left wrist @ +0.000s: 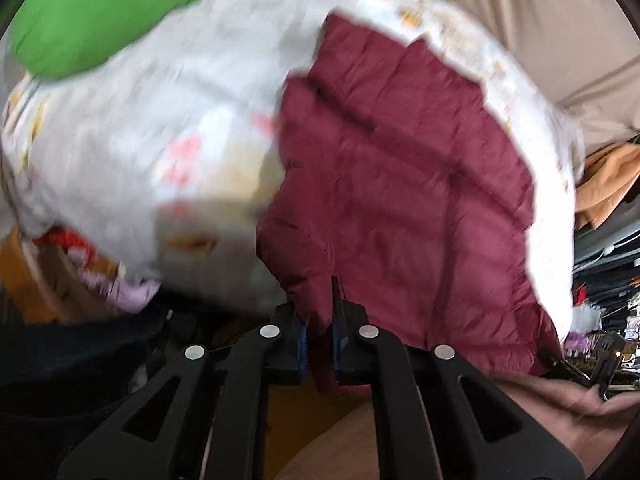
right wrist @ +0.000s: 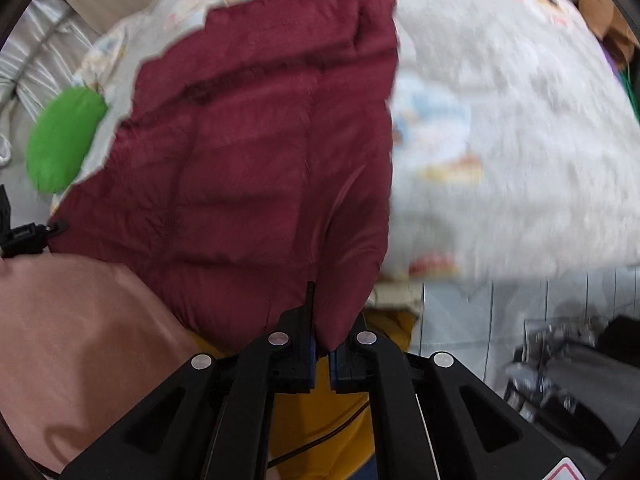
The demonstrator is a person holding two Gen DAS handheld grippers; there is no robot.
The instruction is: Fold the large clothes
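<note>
A maroon quilted jacket point(left wrist: 400, 184) lies spread over a pale printed bedcover point(left wrist: 160, 128). My left gripper point(left wrist: 320, 344) is shut on the jacket's near edge, cloth pinched between the blue pads. In the right wrist view the same maroon jacket point(right wrist: 256, 152) stretches away from me over the bedcover point(right wrist: 520, 140). My right gripper point(right wrist: 322, 352) is shut on another corner of its near edge. The other gripper shows at the far left point(right wrist: 24, 236). Both views are motion blurred.
A green cushion point(left wrist: 96, 12) point(right wrist: 64, 140) lies at the far left of the bed. Beige curtain point(left wrist: 540, 20) hangs behind. An orange cloth point(left wrist: 612, 180) and cluttered shelves are at right. A pink-sleeved arm point(right wrist: 80, 352) is at lower left.
</note>
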